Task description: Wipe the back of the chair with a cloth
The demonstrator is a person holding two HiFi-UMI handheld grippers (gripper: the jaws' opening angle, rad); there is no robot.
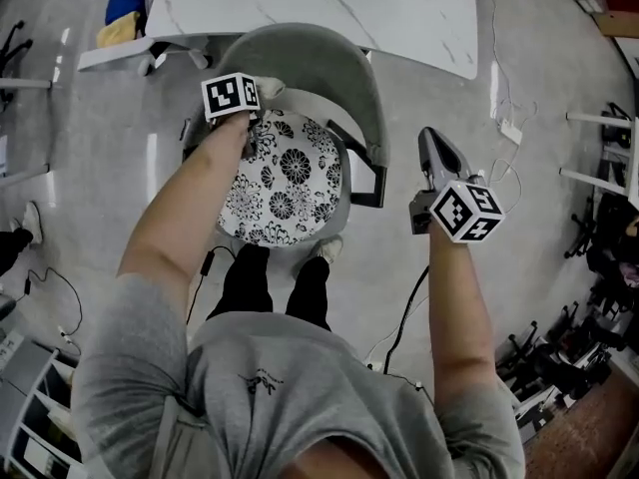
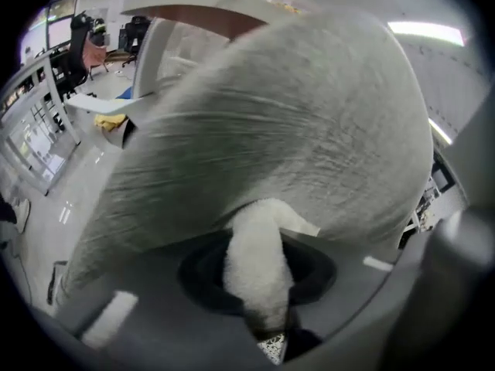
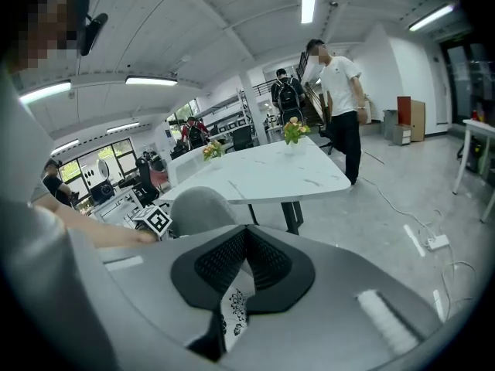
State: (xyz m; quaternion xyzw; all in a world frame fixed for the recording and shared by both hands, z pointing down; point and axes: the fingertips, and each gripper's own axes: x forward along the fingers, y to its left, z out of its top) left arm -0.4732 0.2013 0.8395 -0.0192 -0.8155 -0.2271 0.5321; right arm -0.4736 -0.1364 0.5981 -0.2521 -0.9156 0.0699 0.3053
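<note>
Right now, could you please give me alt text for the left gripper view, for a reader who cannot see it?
The left claw is shut on a fluffy white cloth whose far end meets the grey fabric chair back, which fills most of the frame. Beyond it, a white table shows at the top.

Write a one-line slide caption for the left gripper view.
Left gripper shut on a fluffy white cloth, its tip against the grey fabric chair back.
</note>
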